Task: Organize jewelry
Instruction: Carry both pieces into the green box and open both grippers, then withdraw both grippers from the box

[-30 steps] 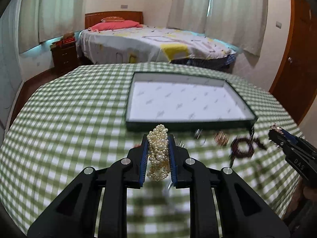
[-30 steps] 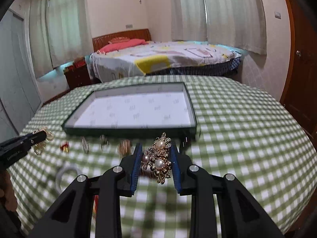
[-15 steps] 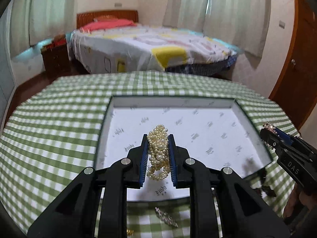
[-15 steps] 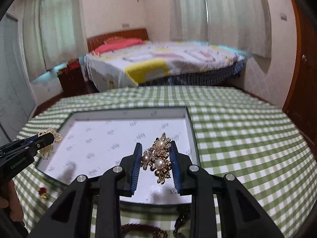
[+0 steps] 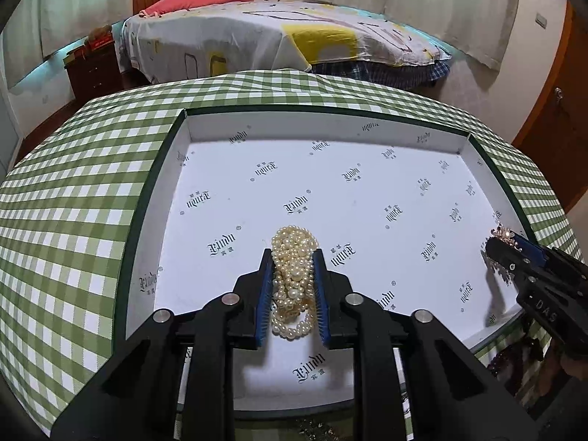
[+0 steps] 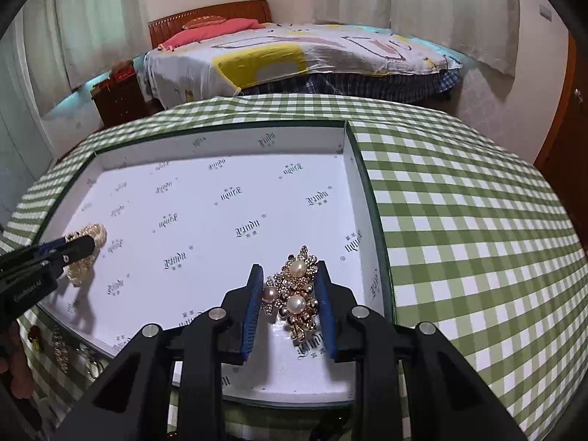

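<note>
We hold the left hand-held gripper (image 5: 293, 286) over the near left part of a shallow box (image 5: 323, 117), and a bundle of pearl strands (image 5: 294, 275) sits between its blue pads (image 5: 265, 294). Its jaws have just been opening a little, yet the pearls are still caught between the pads, which stand only as far apart as the bundle is thick. From the right wrist view the lower end of the bundle (image 6: 86, 253) appears to hang close to the box floor; we cannot tell whether it touches.

Our right hand-held gripper (image 6: 290, 299) is over the near right part of the same box (image 6: 367, 198), close to its right wall. It is narrowly parted and closed on a gold brooch (image 6: 296, 296) set with pearls and small stones, which fills the gap from pad to pad. In the left wrist view that gripper (image 5: 505, 248) shows at the right edge with the brooch glinting at its tip.

The box has a dark green rim and a white lining printed with small dark logos. It lies on the worktop (image 6: 470, 220), which is covered by a green and white checked cloth. A few more pieces of jewelry (image 6: 60, 345) lie on the cloth just beside the near left edge of the box, too blurred for us to name. Beyond the worktop stands a bed (image 5: 279, 33) with a patterned cover.
</note>
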Demonstrator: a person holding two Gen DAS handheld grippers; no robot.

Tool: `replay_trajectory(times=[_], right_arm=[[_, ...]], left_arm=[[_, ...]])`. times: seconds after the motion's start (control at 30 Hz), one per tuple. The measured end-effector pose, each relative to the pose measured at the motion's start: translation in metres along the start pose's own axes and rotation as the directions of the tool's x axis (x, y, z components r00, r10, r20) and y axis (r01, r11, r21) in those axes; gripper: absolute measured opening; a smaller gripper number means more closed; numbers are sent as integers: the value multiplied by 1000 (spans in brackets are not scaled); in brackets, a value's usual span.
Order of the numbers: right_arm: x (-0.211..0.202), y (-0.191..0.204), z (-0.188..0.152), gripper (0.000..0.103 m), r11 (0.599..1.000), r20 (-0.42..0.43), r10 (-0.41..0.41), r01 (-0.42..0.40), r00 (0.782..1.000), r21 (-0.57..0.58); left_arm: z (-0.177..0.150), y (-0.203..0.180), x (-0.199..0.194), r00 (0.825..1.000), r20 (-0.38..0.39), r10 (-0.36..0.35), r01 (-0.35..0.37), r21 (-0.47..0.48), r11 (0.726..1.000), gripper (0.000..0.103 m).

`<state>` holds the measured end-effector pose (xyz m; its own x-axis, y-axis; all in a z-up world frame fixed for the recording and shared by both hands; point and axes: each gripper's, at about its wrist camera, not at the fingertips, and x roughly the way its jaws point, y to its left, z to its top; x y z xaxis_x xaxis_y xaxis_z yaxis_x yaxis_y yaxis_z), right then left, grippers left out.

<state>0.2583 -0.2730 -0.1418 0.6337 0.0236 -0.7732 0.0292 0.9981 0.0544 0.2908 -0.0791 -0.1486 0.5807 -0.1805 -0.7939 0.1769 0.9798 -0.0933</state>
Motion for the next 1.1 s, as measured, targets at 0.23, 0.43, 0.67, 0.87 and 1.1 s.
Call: replay_trajectory(times=[0.23,0.43,0.67,0.87,1.1], right_arm=[[-4,-1,-1,44,1000,20,0,1,1000,-12],[-12,-4,3,45,1000,52,11,-12,999,10],[-46,3,4,45,1000,132,-4,3,991,4],[-82,14,-13,45,1000,192,-10,11,981,-5],[-115,26,-47,45,1000,228,-8,13,974,-19]], left_arm=[[2,-4,5,1000,-5,-6,6,0,1000,52],[2,-10,-6,999,44,4,-6,30,1000,61],[-1,-17,-55,983,182,-2,-9,58,998,66],[-23,-18,-103,953,301,26,-50,72,996,66],[-63,-10,-142,935,350,56,-74,38,997,66]])
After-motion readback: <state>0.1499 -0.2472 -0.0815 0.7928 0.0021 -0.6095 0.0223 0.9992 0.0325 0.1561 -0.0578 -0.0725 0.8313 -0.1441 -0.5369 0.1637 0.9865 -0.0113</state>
